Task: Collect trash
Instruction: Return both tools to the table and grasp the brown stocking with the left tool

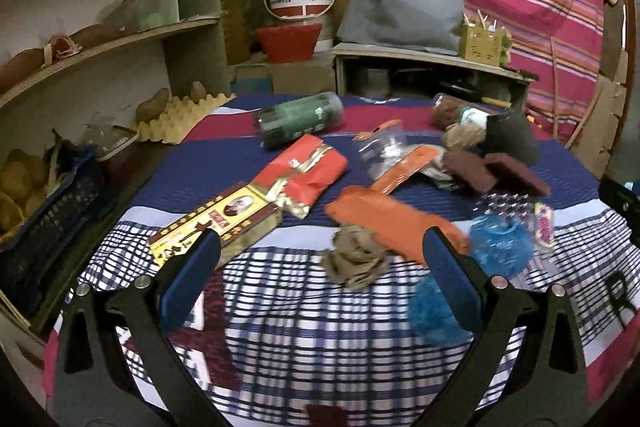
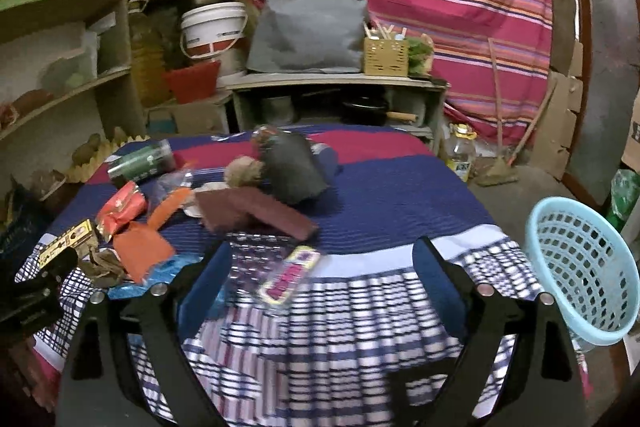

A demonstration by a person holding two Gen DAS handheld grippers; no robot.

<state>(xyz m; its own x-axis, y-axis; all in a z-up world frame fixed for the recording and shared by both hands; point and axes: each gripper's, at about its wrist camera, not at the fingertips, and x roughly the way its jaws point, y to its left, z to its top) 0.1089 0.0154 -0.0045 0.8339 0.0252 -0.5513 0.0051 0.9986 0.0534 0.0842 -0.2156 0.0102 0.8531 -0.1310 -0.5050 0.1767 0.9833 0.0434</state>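
Left claw (image 1: 320, 251): nearest the lens, jaws wide, nothing held, hanging over the checked cloth of the table (image 1: 304, 339). Right claw (image 2: 322, 259): jaws wide, empty, above a clear packet (image 2: 280, 271) with a pink label. Trash, scattered across the table: crumpled brown wad (image 1: 354, 261) between the left jaws; orange wrapper (image 1: 384, 217) just behind it; blue scrubber (image 1: 500, 241) beside the right-hand finger; yellow box (image 1: 218, 225); red pouch (image 1: 308, 179); green tube (image 1: 300, 119) at the far side. Basket (image 2: 584, 267): pale blue, off the table's right edge, apparently the bin. Risks, judged: the wad touches the wrapper, so a grab may catch both or drag the cloth; light packets may slip from the jaws; the basket stands apart from the table, so a short drop could miss.
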